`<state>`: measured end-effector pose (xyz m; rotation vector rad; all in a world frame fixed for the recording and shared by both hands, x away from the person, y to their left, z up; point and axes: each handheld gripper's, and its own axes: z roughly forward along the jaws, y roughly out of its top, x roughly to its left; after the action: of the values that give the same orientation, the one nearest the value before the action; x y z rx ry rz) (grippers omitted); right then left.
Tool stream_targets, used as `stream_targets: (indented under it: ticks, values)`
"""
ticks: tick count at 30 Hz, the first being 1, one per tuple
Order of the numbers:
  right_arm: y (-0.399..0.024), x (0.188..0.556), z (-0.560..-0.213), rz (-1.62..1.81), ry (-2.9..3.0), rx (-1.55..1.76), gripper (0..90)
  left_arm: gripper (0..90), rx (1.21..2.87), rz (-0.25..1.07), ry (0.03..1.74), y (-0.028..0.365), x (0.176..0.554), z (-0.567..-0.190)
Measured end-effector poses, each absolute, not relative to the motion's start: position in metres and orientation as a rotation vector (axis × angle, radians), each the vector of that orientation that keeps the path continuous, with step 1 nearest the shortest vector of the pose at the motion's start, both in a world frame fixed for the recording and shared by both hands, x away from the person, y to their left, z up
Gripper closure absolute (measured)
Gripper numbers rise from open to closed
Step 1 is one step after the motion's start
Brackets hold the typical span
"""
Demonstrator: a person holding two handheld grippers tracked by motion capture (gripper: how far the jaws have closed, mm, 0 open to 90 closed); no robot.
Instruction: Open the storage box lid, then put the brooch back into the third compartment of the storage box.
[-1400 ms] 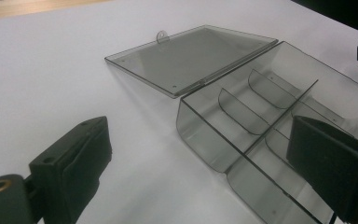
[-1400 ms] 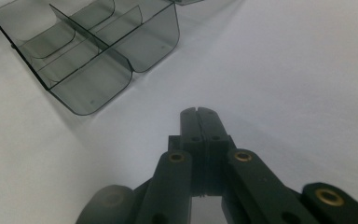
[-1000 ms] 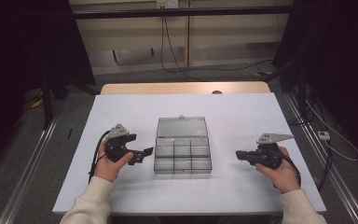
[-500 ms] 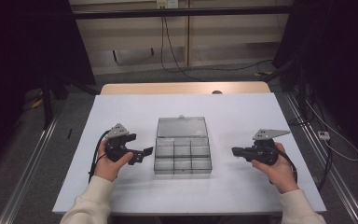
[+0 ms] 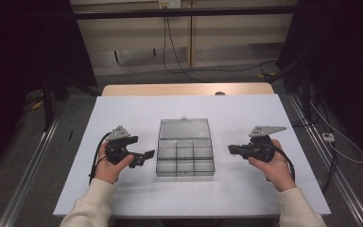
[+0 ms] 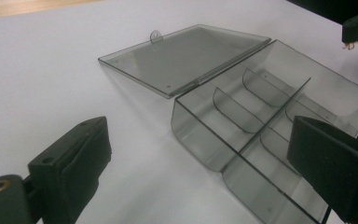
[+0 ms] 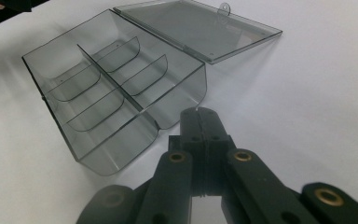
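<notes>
A clear smoke-tinted plastic organizer box [image 5: 185, 156] is positioned mid-table. Its hinged lid [image 5: 185, 128] is laid fully open and flat behind it. 6 empty compartments are formed by dividers.

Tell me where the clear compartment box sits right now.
In the high view, the clear compartment box lies open at the middle of the white table, between the left tongs and right tongs.

no readable text, no labels, no brand marks, no numbers on any surface
</notes>
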<state>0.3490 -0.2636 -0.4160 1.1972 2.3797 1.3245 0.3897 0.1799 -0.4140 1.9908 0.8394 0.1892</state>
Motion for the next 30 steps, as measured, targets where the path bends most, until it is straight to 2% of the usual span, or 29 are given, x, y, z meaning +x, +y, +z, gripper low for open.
stream_targets:
  ticks: [30]
  values:
    - [-0.256, 0.362, -0.408, 1.359, 2.363, 1.179, 90.0, 5.9, 2.004, 0.174, 0.829, 0.183, 0.392, -0.417]
